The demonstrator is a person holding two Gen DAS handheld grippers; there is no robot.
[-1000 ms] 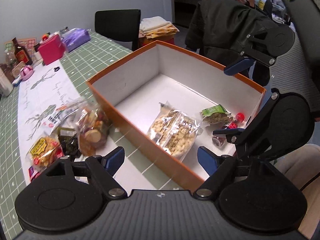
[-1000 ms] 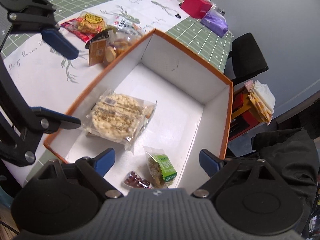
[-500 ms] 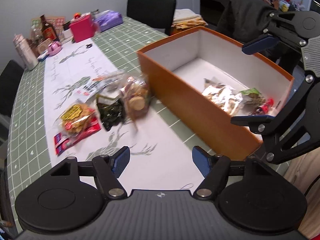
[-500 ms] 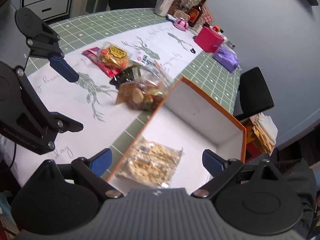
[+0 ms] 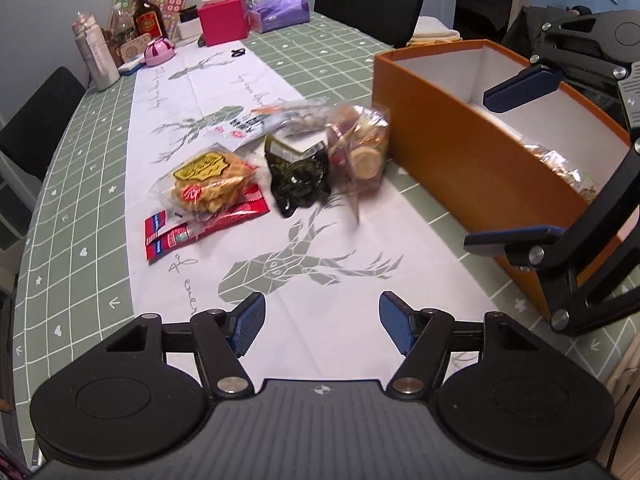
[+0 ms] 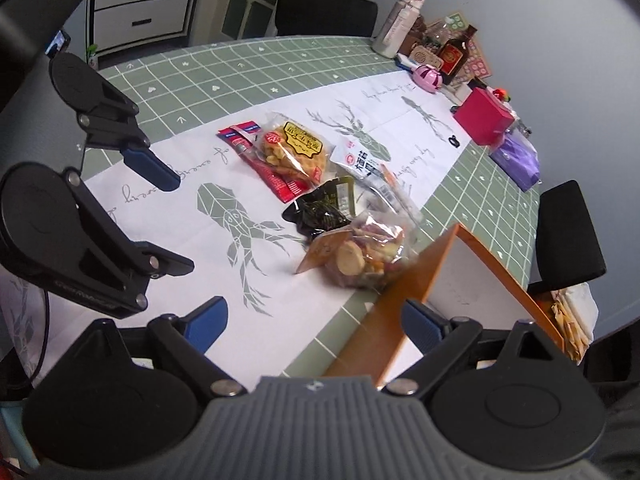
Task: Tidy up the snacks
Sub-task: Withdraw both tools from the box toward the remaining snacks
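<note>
Snack packets (image 5: 296, 160) lie beside the orange box's wall (image 5: 460, 168).

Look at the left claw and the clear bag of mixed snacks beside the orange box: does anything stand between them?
Nothing visible does. Between the left claw, its jaws closing on nothing, and the clear bag of mixed snacks lies only bare white table runner. The dark packet sits beside the bag, off that line.
</note>
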